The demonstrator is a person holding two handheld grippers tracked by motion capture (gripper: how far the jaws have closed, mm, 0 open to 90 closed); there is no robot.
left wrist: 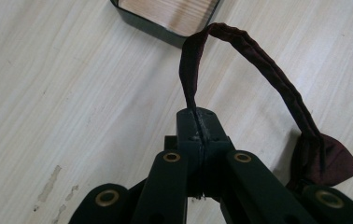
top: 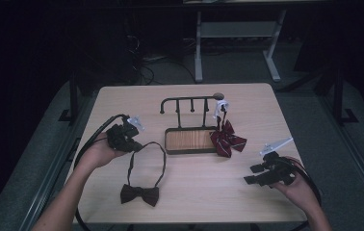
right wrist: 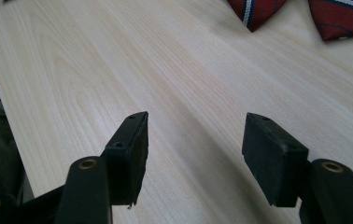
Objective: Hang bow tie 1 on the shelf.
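Fabric this light and limp will sag, so the dark bow tie, lying at the table's near edge, is best held by its neck strap, already pinched in the left gripper; the right gripper is spread, empty.

The dark bow tie lies flat near the table's front edge, its strap looped upward and lifted at one end.
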